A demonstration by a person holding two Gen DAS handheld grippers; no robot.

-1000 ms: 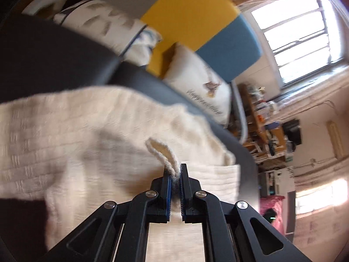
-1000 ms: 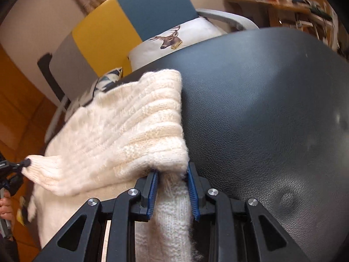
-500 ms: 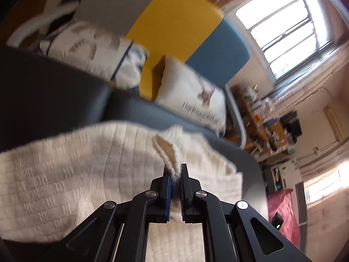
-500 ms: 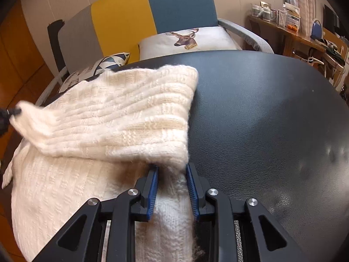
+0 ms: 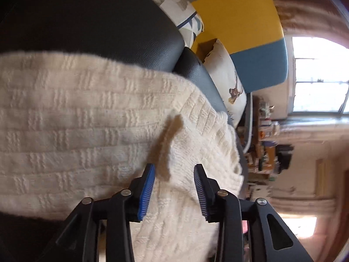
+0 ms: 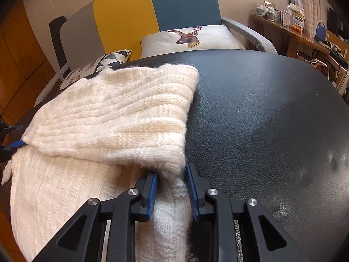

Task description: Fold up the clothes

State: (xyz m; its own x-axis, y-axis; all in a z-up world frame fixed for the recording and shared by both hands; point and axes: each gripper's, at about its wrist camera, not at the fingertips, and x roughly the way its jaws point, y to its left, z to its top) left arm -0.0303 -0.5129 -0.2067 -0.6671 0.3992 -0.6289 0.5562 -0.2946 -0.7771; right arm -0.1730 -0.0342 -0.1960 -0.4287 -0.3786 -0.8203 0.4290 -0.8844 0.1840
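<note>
While the left tongs (image 5: pixel 174 187) spread apart, their blue pads (image 5: pixel 146 193) stand clear of the cream sweater (image 5: pixel 76 118), and a loose knit flap (image 5: pixel 168 144) sticks up just ahead of the gap between them. Nothing is pinched there now; the wool lies under and between the open jaws.

Over on the right, the right tongs (image 6: pixel 171 191) are clamped on the sweater's (image 6: pixel 104 118) near edge, thick knit bunched between the pads. The sweater lies on the black table (image 6: pixel 272 113), its upper layer folded across the lower, taking up the left part of the padded top; the right part is bare leather.

No containers to report anywhere in sight.

Now the views differ. The right camera shows the whole fold, plus the other tongs' blue tip (image 6: pixel 17 144) touching the fold's far left corner. It also shows the sofa (image 6: pixel 152 11) behind the table head-on, with a deer pillow (image 6: pixel 189 38) and a triangle-print pillow (image 6: pixel 104 62), and a cluttered wooden desk (image 6: pixel 294 32) to the right.

The left camera is rolled, so the room looks tipped: sofa (image 5: pixel 240 17) at the top, pillows (image 5: pixel 226 80) beside the table (image 5: pixel 98 26) edge, a bright window (image 5: pixel 320 74) at the right that the other view barely catches. It gives the knit's ribbed bands up close, slightly blurred, but not the fold's full outline.
</note>
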